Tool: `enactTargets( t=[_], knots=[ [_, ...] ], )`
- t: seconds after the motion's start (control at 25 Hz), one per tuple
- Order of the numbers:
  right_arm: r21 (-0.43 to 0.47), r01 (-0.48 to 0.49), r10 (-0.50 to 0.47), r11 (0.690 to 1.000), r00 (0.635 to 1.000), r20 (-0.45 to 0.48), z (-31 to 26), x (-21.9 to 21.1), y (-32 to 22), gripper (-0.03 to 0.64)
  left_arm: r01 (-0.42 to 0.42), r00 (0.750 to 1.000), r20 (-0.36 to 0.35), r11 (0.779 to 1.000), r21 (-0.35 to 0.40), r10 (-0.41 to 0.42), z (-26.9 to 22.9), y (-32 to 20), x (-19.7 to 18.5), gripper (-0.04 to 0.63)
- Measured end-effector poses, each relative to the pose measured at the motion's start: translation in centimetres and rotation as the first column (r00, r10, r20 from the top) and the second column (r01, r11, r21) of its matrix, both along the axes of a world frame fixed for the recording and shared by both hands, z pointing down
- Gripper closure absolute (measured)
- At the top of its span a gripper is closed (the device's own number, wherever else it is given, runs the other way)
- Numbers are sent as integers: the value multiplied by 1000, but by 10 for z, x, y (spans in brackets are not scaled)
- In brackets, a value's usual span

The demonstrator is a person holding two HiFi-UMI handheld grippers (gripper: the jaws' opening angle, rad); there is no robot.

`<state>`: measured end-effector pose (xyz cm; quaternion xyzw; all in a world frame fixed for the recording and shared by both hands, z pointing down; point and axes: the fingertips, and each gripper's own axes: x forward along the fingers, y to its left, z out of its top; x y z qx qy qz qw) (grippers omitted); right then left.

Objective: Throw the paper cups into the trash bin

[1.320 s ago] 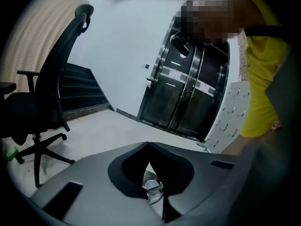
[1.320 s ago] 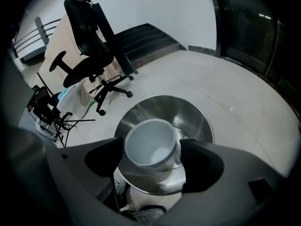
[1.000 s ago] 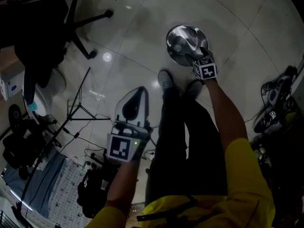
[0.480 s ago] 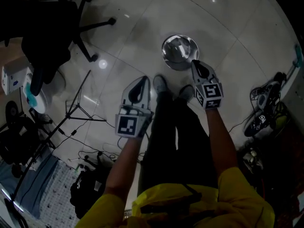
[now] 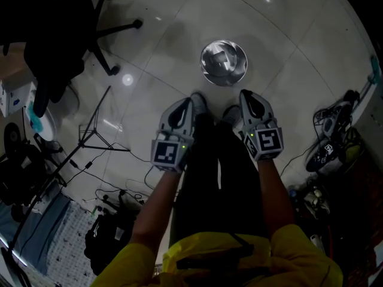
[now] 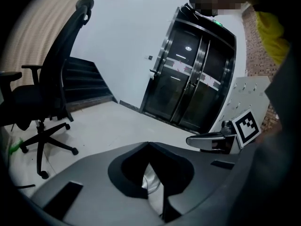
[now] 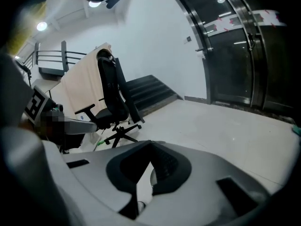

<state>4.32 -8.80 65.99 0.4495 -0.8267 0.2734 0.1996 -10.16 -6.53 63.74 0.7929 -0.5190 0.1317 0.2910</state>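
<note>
Left gripper [image 5: 188, 102] and right gripper [image 5: 246, 94] abreast, fingers [image 6: 94, 182] closed, pointing floorward

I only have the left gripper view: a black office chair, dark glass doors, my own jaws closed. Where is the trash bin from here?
Observer: In the head view the round shiny metal trash bin stands on the pale tiled floor. It is just ahead of the person's shoes, beyond the tips of the left gripper and the right gripper.
Operator: Is the right gripper carrying a cup?
Observer: No. The right gripper view shows its jaws together with nothing between them.
Operator: Anything in the bin?
Observer: A pale shape shows inside it, but the picture is too dim to call it a cup.
</note>
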Motion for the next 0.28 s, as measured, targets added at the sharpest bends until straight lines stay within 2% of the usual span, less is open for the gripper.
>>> enactTargets(
  t=[0.28],
  knots=[
    [10,6,-6,1000,1000,-6,-10,0,5,614,-3,1000,28,1000,0,3,2,8,-5,592]
  ],
)
